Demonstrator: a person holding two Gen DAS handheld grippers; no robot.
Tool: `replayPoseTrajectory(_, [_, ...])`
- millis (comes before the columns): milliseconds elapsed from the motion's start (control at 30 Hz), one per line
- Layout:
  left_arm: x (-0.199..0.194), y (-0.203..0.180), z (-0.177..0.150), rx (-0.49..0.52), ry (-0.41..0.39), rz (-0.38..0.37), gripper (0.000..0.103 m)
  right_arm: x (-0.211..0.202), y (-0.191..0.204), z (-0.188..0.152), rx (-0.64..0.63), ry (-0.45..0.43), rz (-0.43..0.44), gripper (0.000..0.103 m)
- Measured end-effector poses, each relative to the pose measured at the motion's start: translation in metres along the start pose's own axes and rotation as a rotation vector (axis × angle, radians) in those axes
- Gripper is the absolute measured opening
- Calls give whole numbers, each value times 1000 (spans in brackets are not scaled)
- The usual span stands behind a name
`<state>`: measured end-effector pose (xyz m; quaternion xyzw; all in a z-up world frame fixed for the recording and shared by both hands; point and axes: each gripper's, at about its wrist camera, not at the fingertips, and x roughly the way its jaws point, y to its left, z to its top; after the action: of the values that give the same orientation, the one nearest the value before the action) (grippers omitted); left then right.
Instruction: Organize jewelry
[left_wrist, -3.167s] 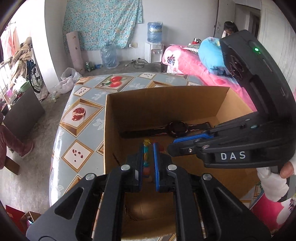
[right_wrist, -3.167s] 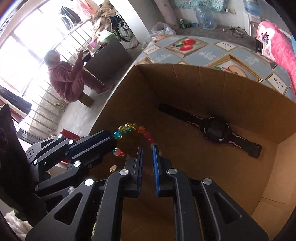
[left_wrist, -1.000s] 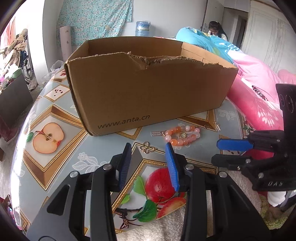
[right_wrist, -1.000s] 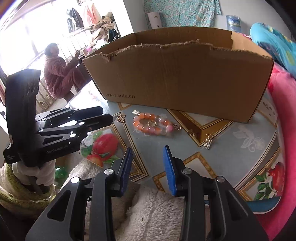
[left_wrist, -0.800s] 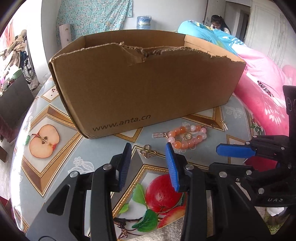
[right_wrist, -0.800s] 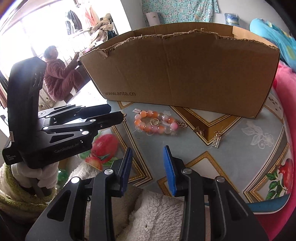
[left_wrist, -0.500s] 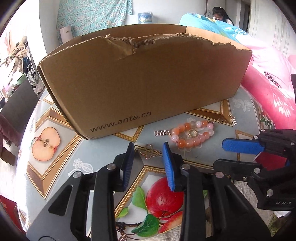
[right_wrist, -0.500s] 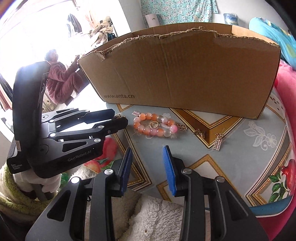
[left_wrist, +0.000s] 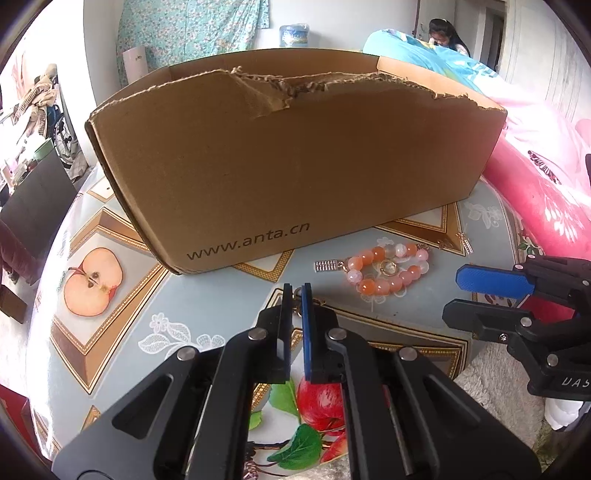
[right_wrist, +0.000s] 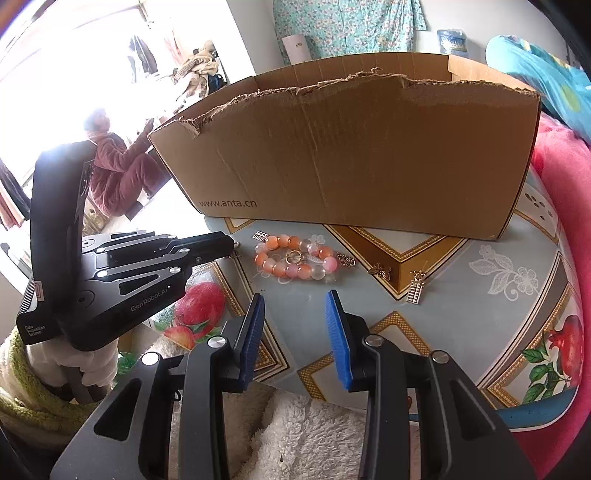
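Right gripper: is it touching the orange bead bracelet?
Apart. The right wrist view shows the right gripper open, bare tablecloth between it and the orange bead bracelet.

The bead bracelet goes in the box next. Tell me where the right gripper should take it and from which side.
Grip the bracelet across its near row of beads, coming down from above with the open right gripper. It lies flat on the table as a squashed loop with a gold ring inside, so one finger can likely drop into the loop and one outside. Avoid the far side, close to the box.
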<state>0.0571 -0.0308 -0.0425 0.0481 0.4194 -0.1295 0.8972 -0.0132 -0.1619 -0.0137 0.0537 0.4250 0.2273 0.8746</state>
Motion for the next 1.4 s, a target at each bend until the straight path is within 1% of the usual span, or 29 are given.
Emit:
replayPoseTrajectory(133, [-5,5,-2,-17,-5,-14,4,-1,2,2,-2,-5,0,34])
replayPoseTrajectory(267, [-9,4,-4,-12,-22,-24,6,2,3,1,-7,7,-2,34])
replayPoseTrajectory(400, [-11,3,-5,-9,-30,-22,11,8,10,4,-16,18,-4,34])
replayPoseTrajectory(500, [-13,3,-5,-5,-39,-18,13,11,13,5,-23,25,-5,34])
replayPoseTrajectory(533, [-14,4,-5,-5,-42,-18,14,12,14,5,-25,26,-6,35])
replayPoseTrajectory(600, [-15,5,-6,-12,-44,-20,15,13,16,5,-29,26,-8,41])
replayPoseTrajectory(633, [-15,6,-6,-14,-44,-21,15,13,17,5,-30,26,-9,42])
replayPoseTrajectory(1400, [-23,14,-12,-34,-48,-15,16,20,22,2,-34,35,-16,43])
